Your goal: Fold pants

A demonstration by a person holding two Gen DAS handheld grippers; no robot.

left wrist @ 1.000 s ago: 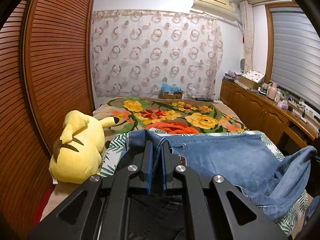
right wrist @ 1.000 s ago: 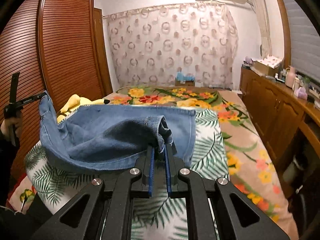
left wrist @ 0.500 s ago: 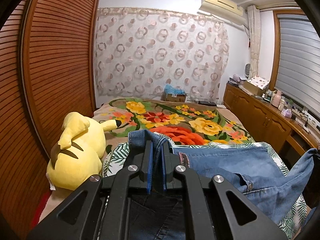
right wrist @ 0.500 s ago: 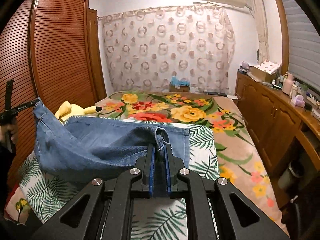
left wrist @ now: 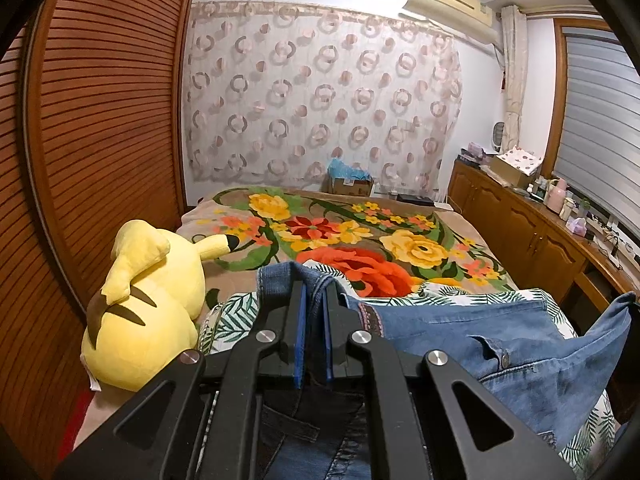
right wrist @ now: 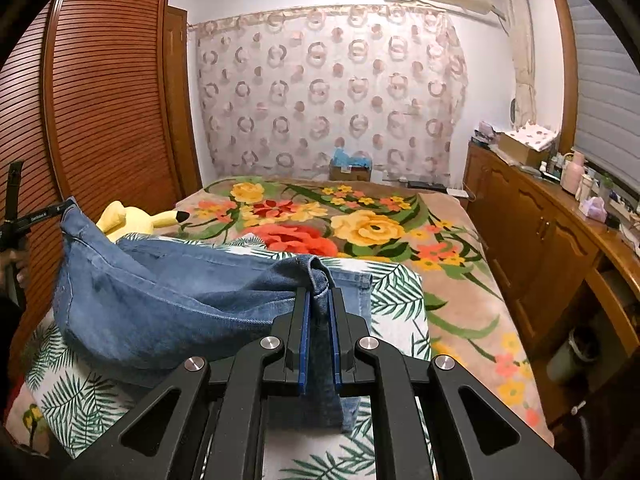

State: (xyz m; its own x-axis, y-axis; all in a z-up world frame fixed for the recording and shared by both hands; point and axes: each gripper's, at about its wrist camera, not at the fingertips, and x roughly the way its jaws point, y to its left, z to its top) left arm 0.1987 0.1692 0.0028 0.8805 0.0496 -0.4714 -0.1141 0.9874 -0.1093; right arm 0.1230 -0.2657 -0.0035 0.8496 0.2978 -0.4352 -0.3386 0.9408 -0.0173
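Blue denim pants [left wrist: 480, 344] hang lifted between my two grippers over the near end of the bed. In the left wrist view my left gripper [left wrist: 313, 292] is shut on a bunched edge of the pants, by the waistband with its button. The fabric stretches right toward the far corner held up at the frame edge. In the right wrist view my right gripper [right wrist: 318, 294] is shut on a hemmed corner of the pants [right wrist: 168, 300], which sag in a curve to the left, up to the other gripper [right wrist: 36, 216] held in a hand.
A leaf-print sheet [right wrist: 396, 292] covers the near bed under the pants; a flowered blanket [left wrist: 360, 240] lies beyond. A yellow plush toy [left wrist: 140, 308] sits at the bed's left edge beside the slatted wardrobe [left wrist: 100, 140]. Wooden cabinets [right wrist: 540, 232] with clutter line the right wall.
Both grippers have drawn back toward the near end of the bed with the pants held; more of the flowered blanket shows beyond the denim, and the fabric hangs tauter between them.
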